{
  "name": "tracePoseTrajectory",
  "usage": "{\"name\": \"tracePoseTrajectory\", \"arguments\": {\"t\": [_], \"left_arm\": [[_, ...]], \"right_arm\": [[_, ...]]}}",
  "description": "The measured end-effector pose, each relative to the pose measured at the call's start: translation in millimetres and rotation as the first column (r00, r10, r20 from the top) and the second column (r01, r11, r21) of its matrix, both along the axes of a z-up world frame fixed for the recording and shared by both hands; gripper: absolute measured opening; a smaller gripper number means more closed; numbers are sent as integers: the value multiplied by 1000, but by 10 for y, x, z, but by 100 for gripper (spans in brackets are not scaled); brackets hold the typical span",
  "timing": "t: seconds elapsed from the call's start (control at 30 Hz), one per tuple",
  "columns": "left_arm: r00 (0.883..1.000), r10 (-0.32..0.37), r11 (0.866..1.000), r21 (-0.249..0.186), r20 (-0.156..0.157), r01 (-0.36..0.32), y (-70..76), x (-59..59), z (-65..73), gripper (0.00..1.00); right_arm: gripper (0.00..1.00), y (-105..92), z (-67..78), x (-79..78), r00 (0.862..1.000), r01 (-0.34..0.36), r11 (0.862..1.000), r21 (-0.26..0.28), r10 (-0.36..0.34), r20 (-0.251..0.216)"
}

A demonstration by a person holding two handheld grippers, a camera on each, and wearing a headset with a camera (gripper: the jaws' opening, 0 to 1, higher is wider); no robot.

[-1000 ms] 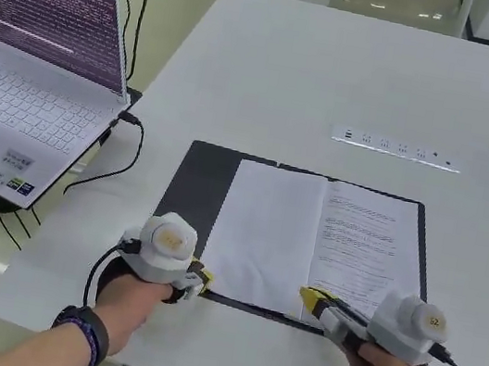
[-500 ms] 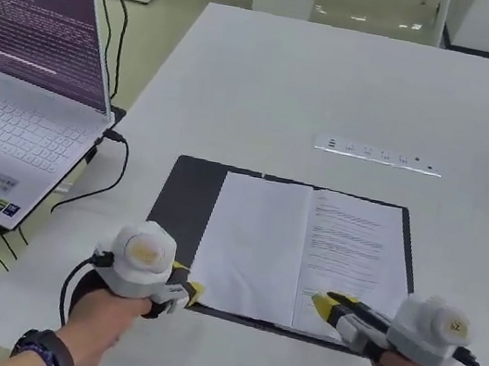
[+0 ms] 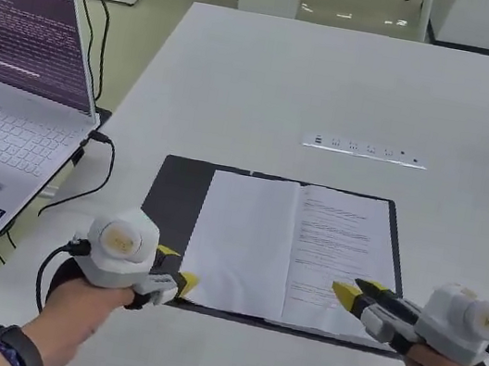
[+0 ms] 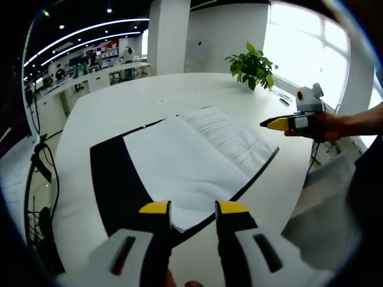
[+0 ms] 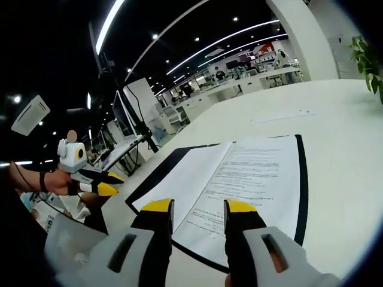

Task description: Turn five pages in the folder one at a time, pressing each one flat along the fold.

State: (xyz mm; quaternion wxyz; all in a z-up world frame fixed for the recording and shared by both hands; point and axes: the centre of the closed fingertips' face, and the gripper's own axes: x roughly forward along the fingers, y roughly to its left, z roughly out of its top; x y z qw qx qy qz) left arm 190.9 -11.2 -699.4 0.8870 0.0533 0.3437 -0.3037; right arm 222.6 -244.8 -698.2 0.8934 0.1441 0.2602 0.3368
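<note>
A black folder point(image 3: 176, 200) lies open on the white table, with a blank white page point(image 3: 240, 239) on its left and a printed page point(image 3: 341, 251) on its right. My left gripper point(image 3: 175, 270) hovers at the folder's near left corner, open and holding nothing; in its own view its yellow fingertips point(image 4: 157, 208) point at the blank page point(image 4: 179, 164). My right gripper point(image 3: 357, 293) hangs open over the printed page's near right corner. In the right gripper view its fingertips point(image 5: 239, 206) frame the printed page point(image 5: 254, 173), and the left gripper point(image 5: 99, 182) shows at the left.
An open laptop point(image 3: 5, 96) with a cable point(image 3: 95, 177) stands at the table's left edge. A white power strip point(image 3: 363, 150) lies beyond the folder. A potted plant point(image 4: 254, 66) stands at the table's far end in the left gripper view.
The head camera has shifted, so the folder sits more to the left in the picture. My right gripper has drawn back to the right, toward the printed page's outer edge. Both grippers stay open.
</note>
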Motion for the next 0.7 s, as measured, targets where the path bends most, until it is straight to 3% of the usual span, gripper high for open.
{"name": "tracePoseTrajectory", "arguments": {"t": [0.37, 0.53, 0.7], "left_arm": [[999, -6, 1000, -7, 45, 6, 46, -29, 221, 40], [999, 12, 1000, -25, 51, -11, 80, -70, 237, 47], [998, 24, 1000, -17, 57, -23, 111, -117, 257, 51]], "right_arm": [[39, -162, 66, -155, 999, -8, 999, -51, 9, 39], [44, -219, 45, -263, 999, -12, 996, -90, 16, 48], [49, -258, 63, -363, 998, -7, 995, -101, 13, 60]]}}
